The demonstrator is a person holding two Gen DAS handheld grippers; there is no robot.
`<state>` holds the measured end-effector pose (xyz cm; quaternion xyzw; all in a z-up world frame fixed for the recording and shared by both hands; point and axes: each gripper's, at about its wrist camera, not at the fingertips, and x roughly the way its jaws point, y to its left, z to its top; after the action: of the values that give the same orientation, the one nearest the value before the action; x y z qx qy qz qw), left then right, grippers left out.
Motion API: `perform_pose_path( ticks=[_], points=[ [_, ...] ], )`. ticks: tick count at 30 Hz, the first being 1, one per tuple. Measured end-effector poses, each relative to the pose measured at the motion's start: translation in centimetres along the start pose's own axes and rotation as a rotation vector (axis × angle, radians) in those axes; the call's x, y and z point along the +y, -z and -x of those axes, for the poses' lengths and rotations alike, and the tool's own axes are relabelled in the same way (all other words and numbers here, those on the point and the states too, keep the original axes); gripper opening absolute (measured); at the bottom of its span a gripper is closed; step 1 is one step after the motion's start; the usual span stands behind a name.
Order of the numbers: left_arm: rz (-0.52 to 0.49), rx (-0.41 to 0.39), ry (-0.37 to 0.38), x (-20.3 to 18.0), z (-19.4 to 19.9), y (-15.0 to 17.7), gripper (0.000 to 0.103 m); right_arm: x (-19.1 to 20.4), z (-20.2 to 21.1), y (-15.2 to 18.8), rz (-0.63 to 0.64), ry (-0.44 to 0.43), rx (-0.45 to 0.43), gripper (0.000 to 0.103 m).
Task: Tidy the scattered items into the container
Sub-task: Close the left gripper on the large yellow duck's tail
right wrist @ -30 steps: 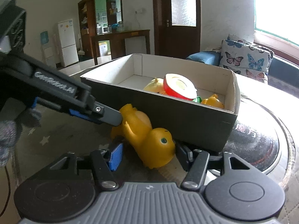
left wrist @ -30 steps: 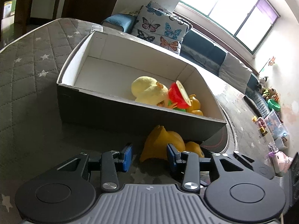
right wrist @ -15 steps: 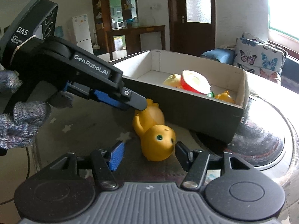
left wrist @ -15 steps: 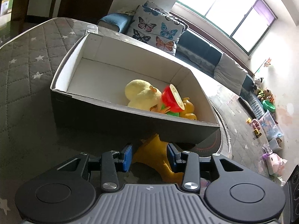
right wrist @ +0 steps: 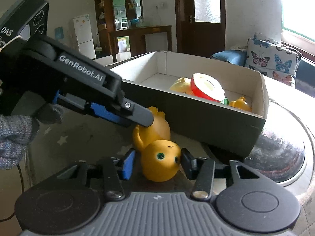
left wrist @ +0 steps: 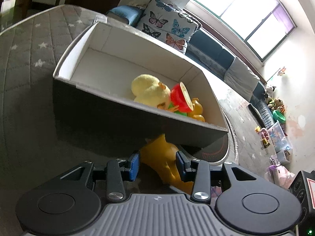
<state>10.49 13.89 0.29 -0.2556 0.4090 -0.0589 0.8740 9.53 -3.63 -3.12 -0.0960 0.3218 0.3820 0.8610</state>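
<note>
An orange rubber duck [right wrist: 159, 161] lies on the quilted cover just in front of the dark cardboard box [right wrist: 206, 122], head toward the right wrist camera. My right gripper [right wrist: 158, 163] is shut on the duck's head, a pad on each cheek. My left gripper [left wrist: 157, 163] grips the duck's body [left wrist: 157, 155] by its flanks; in the right wrist view one of its fingers [right wrist: 137, 116] rests on the duck's rear. Inside the box [left wrist: 98, 114] lie a yellow plush chick [left wrist: 149, 90], a red round toy [left wrist: 180, 98] and a small orange duck [left wrist: 196, 108].
The box's right end sits over a round glossy black plate [right wrist: 279, 149]. A grey star-patterned quilted cover [left wrist: 23, 68] spreads to the left. A gloved hand [right wrist: 15, 133] holds the left gripper. Butterfly cushions [left wrist: 167, 25] and a sofa stand behind; toys [left wrist: 275, 133] litter the floor at right.
The duck has swung from lying along the box wall to pointing its head at the right gripper. The right jaws have closed onto the head. The left gripper kept its grip and moved nearer the box.
</note>
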Motion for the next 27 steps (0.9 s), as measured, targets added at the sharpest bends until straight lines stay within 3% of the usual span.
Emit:
perform_pose_path(
  ticks=[15,27],
  points=[
    [0.244,-0.008,0.068,2.4,-0.3,0.9,0.044,1.4,0.3,0.2,-0.012,0.022,0.008,0.044],
    [0.286,0.01,0.104,3.1,-0.9,1.1,0.043,2.2,-0.7,-1.4,0.041,0.036,0.009,0.047]
  ],
)
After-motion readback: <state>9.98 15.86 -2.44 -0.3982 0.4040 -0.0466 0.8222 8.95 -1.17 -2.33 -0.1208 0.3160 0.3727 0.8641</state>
